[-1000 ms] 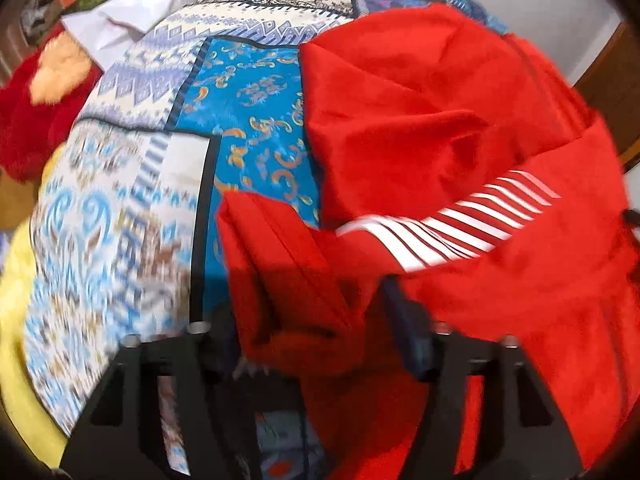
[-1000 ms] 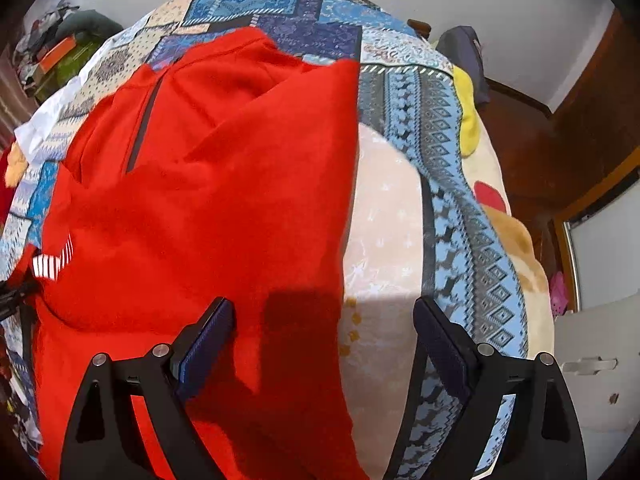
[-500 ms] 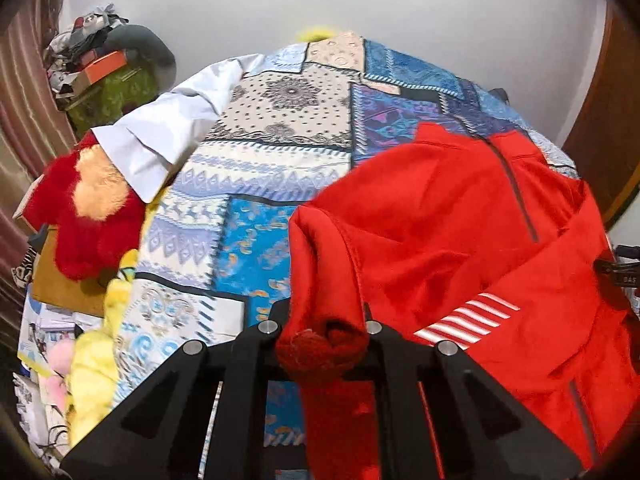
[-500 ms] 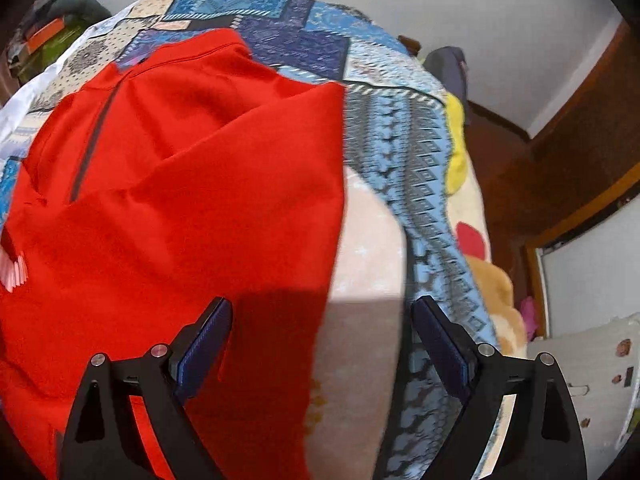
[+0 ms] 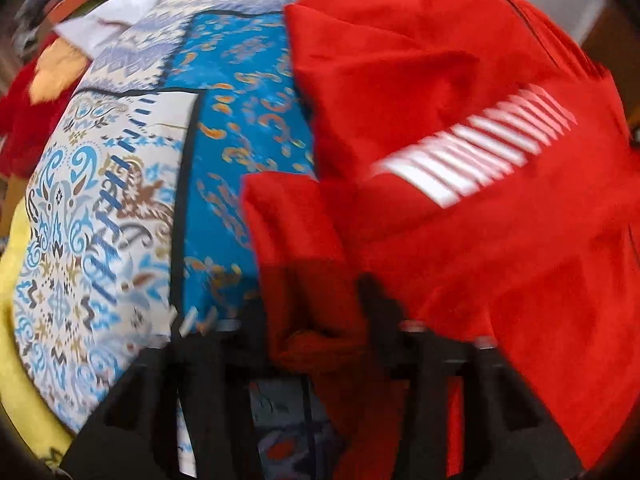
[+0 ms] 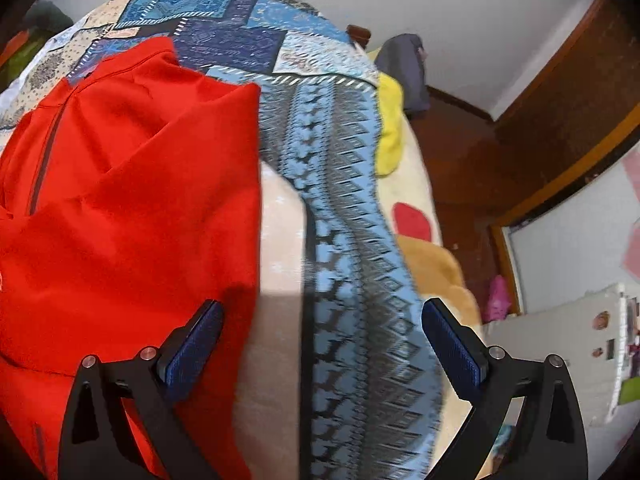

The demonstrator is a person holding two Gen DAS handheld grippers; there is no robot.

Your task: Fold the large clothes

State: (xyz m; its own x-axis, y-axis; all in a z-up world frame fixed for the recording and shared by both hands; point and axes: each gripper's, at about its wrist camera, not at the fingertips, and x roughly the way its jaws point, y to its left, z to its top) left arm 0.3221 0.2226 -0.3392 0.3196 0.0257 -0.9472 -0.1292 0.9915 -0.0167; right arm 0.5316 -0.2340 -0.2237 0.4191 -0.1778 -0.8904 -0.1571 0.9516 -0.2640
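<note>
A large red jacket (image 5: pixel 460 92) with a white striped patch (image 5: pixel 476 152) lies on a patterned patchwork bedspread (image 5: pixel 120 200). My left gripper (image 5: pixel 316 320) is shut on a bunched red sleeve end of the jacket, close over the bed. In the right wrist view the jacket (image 6: pixel 132 200) lies flat at the left with a dark zip line. My right gripper (image 6: pixel 320 344) is open and empty, its blue-padded fingers (image 6: pixel 196 348) straddling the jacket's right edge and the bedspread (image 6: pixel 340 200).
A white cloth (image 5: pixel 116 20) and a red-and-orange plush toy (image 5: pixel 36 92) lie at the bed's far left. Yellow bedding (image 5: pixel 16 320) hangs at the left edge. On the right: a yellow pillow (image 6: pixel 390 128), dark wooden floor (image 6: pixel 480 160), a white cabinet (image 6: pixel 560 360).
My left gripper, still shut on the sleeve, has dropped low and close to the bed again after being raised. My right gripper has stayed open, shifting slightly over the jacket's edge.
</note>
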